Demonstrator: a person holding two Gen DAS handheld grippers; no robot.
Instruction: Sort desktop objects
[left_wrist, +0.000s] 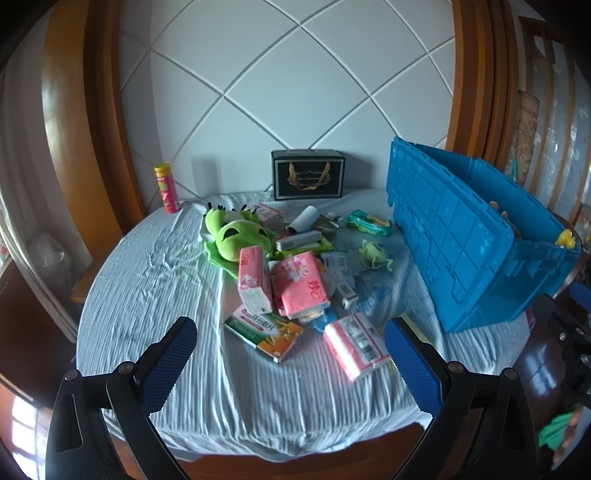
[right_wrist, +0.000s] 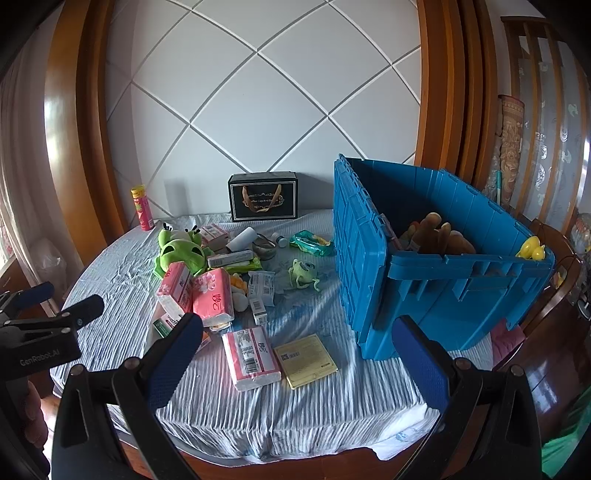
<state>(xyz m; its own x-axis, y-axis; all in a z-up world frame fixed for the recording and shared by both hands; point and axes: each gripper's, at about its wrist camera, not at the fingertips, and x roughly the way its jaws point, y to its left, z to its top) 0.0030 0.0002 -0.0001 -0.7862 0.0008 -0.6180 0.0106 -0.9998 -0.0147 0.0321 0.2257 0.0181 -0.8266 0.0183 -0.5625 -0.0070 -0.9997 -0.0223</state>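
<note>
A pile of objects lies mid-table: a green frog plush (left_wrist: 236, 234) (right_wrist: 181, 249), pink tissue packs (left_wrist: 301, 282) (right_wrist: 214, 297), a green-orange medicine box (left_wrist: 264, 332), a white-pink tissue pack (left_wrist: 354, 345) (right_wrist: 251, 358), a yellow packet (right_wrist: 306, 360), a small green monster toy (left_wrist: 373, 253) (right_wrist: 303, 273). A blue crate (left_wrist: 476, 243) (right_wrist: 436, 258) at right holds brown plush toys (right_wrist: 437, 234). My left gripper (left_wrist: 290, 362) is open and empty above the near table edge. My right gripper (right_wrist: 297, 363) is open and empty, nearer the crate. The left gripper also shows at the left of the right wrist view (right_wrist: 48, 299).
A black gift box (left_wrist: 308, 179) (right_wrist: 263, 201) stands at the back against the wall. A yellow-pink can (left_wrist: 168, 188) (right_wrist: 142, 208) stands at back left. A yellow duck (right_wrist: 532, 249) sits on the crate rim. The round table carries a wrinkled pale blue cloth (left_wrist: 147, 280).
</note>
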